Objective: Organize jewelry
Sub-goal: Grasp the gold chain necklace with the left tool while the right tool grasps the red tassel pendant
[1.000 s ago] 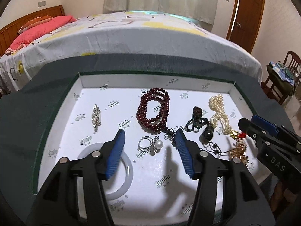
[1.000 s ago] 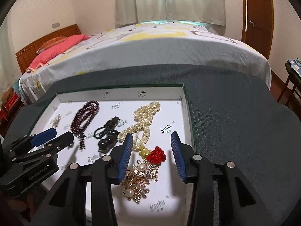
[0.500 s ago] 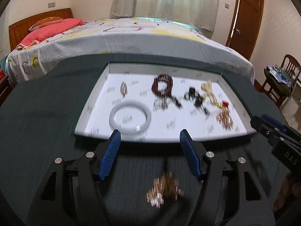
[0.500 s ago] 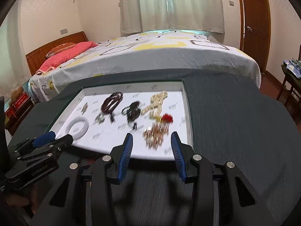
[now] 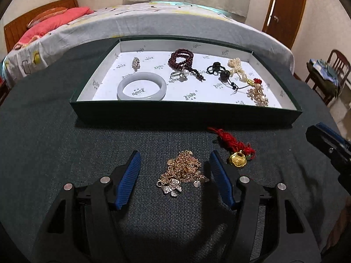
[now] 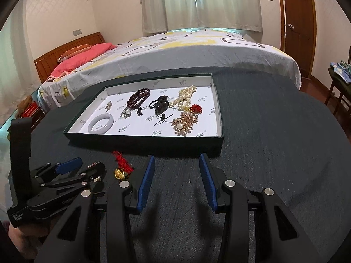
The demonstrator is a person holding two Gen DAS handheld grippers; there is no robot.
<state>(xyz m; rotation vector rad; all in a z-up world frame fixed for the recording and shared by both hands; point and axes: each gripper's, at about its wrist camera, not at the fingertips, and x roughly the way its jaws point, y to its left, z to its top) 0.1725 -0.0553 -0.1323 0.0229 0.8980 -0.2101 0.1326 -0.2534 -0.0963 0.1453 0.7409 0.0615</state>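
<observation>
A shallow dark green tray (image 5: 186, 114) (image 6: 144, 141) with white lining holds a white jade bangle (image 5: 142, 86), a dark red bead strand (image 5: 182, 58), a pearl ring (image 5: 179, 75), a small brooch (image 5: 136, 62), a black cord pendant (image 5: 219, 71), a pearl strand (image 5: 237, 68) and a gold cluster piece (image 5: 258, 93). On the cloth in front of it lie a gold chain pile (image 5: 182, 174) and a red knotted cord with a gold charm (image 5: 235, 150) (image 6: 120, 168). My left gripper (image 5: 173, 175) is open, its fingers on either side of the gold chain. My right gripper (image 6: 176, 182) is open and empty over bare cloth.
The table is covered in dark grey-green cloth (image 6: 274, 142). A bed (image 6: 197, 48) stands behind it, a wooden door (image 6: 298, 22) at the back right and a chair (image 5: 329, 74) to the right. The left gripper shows in the right wrist view (image 6: 72, 171).
Both grippers have pulled back from over the tray to the cloth in front of it. The gold chain pile now lies between my left fingers.
</observation>
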